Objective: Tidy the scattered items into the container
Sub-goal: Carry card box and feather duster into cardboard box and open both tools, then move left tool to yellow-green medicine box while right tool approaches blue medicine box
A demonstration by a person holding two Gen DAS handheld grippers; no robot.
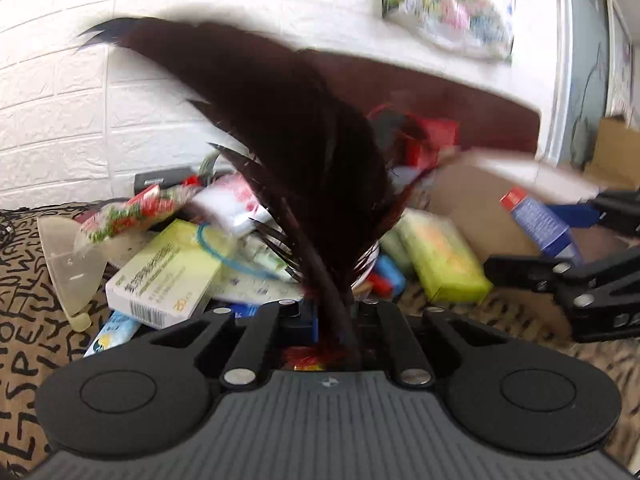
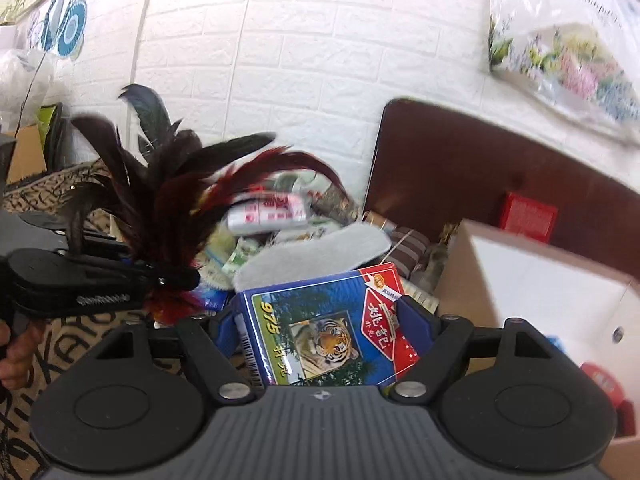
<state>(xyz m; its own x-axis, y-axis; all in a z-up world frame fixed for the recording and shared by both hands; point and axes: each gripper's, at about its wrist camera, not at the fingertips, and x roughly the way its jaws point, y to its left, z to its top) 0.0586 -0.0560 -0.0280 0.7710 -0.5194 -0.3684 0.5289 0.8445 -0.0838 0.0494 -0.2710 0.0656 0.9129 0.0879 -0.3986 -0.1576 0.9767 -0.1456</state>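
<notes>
two hand-held grippers are in view. the left hand-held gripper is pressed together on one feather shuttlecock; its dark red and black plumes fan up and to the left above the jaws, and its red base sits between the fingers. the right hand-held gripper pinches one card box between its blue pads, jaws held wide by the box. the box is blue and red with a tiger picture and reads "975" along with chinese characters.

ahead of the left hand-held gripper lies a heap of scattered items on a patterned cloth printed with black letters. to the left of its fingers sits one white and green medicine box, its print blurred apart from a barcode. to the right lies one yellow-green pack. further left is one red and green wrapper.

one cardboard box, brown with a white inner face, stands just right of the right hand-held gripper. one red box stands beyond it against a dark brown board. one grey insole lies just beyond the card box. one flowered plastic bag hangs on the white brick wall.
</notes>
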